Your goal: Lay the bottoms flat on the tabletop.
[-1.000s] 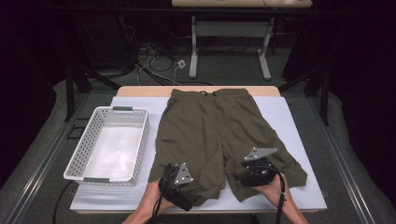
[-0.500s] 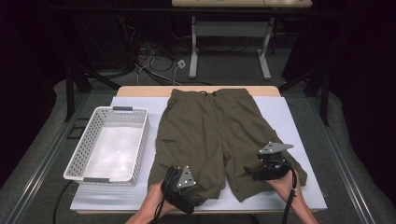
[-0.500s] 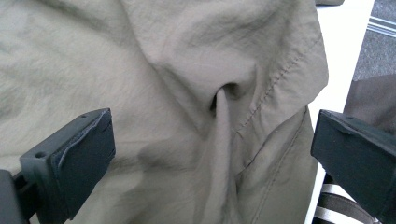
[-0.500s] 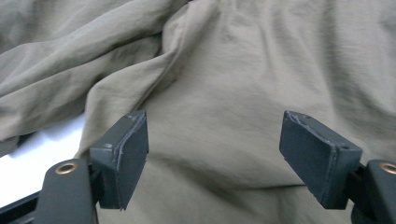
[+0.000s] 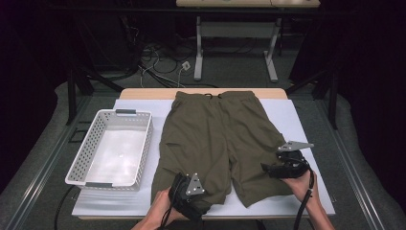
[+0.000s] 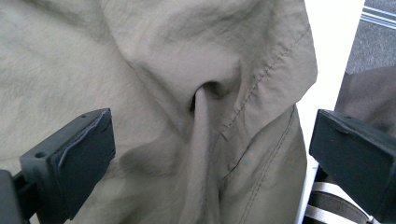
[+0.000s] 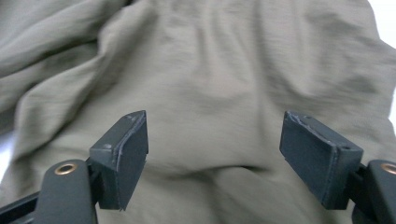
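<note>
Olive-green fabric shorts (image 5: 215, 139) lie spread flat on the white-covered desk (image 5: 297, 120), waistband at the far edge, both legs reaching toward the person. The left gripper (image 5: 187, 190) sits low on the hem of the leg nearest the white perforated plastic basket (image 5: 143, 143), which stands just beside the shorts on the desk.

In the left gripper view the two black fingers (image 6: 74, 154) stand wide apart, and a puckered fold of the olive cloth (image 6: 205, 107) with its stitched hem sits between them. The pads press on nothing. The white desk edge shows past the hem.

Over on the other side, the right gripper (image 5: 272, 168) hangs at the outer edge of the other leg, held in the person's right hand (image 5: 299, 182), with its grey three-cornered plate on top. Its fingers (image 7: 123, 149) have just been opening, and they stand well apart in the right gripper view, with rumpled olive fabric (image 7: 224, 84) beyond and below them, slightly blurred. No cloth is pinched there.

A black cable trails from each gripper toward the near desk edge.
</note>
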`<action>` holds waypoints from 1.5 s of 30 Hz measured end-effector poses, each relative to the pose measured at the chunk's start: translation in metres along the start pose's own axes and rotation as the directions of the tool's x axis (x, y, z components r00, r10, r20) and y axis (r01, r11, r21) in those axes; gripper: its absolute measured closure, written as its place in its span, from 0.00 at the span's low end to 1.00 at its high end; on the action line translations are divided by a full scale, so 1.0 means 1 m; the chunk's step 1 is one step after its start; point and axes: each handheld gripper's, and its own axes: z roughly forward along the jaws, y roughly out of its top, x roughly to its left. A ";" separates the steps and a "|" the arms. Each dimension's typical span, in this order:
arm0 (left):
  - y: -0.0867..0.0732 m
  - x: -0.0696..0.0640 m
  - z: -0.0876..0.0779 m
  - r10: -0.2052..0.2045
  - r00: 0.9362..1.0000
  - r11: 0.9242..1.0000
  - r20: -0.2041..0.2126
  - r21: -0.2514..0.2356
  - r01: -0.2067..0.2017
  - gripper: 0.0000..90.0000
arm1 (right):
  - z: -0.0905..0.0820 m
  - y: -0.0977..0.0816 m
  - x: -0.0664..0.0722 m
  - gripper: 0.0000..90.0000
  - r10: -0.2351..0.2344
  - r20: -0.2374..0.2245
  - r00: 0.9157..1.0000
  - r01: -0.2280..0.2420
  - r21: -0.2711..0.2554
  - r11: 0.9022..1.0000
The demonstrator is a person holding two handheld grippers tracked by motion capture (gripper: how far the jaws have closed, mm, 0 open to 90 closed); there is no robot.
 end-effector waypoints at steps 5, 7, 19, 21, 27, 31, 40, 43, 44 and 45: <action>0.000 0.001 0.000 -0.016 1.000 1.000 0.003 -0.011 0.016 0.00 | -0.007 -0.002 -0.018 0.26 0.037 0.041 0.998 -0.036 -0.007 0.999; 0.000 0.001 0.001 -0.016 1.000 1.000 0.008 0.000 0.016 0.00 | -0.010 -0.003 -0.026 0.27 0.065 0.059 0.996 -0.064 -0.012 0.998; 0.000 -0.001 0.004 -0.010 0.999 1.000 0.039 0.015 0.010 0.15 | 0.002 -0.026 -0.067 0.33 0.187 0.157 0.970 -0.203 0.094 0.975; 0.000 -0.001 0.005 -0.008 0.999 1.000 0.037 0.019 0.007 0.20 | 0.005 -0.028 -0.068 0.34 0.193 0.161 0.968 -0.211 0.105 0.972; 0.000 0.002 0.006 -0.013 0.999 1.000 0.045 0.012 0.013 0.46 | 0.011 -0.032 -0.071 0.39 0.225 0.147 0.963 -0.244 0.131 0.961; -0.001 0.002 0.005 -0.017 0.998 1.000 0.061 0.006 0.017 0.58 | 0.012 -0.033 -0.072 0.41 0.228 0.136 0.964 -0.245 0.131 0.961; -0.001 0.004 0.006 -0.027 0.998 1.000 0.053 -0.002 0.027 0.65 | 0.012 -0.034 -0.075 0.41 0.251 0.160 0.955 -0.271 0.122 0.955; -0.002 0.006 0.006 -0.039 0.997 0.999 0.059 -0.008 0.039 0.74 | 0.012 -0.033 -0.074 0.50 0.232 0.169 0.958 -0.255 0.128 0.958; -0.002 0.006 0.006 -0.043 0.997 0.999 0.061 -0.012 0.044 0.78 | 0.013 -0.033 -0.073 0.53 0.233 0.175 0.957 -0.256 0.124 0.959; -0.002 0.006 0.007 -0.047 0.997 0.999 0.060 -0.023 0.048 0.81 | 0.013 -0.033 -0.072 0.57 0.210 0.185 0.960 -0.236 0.130 0.963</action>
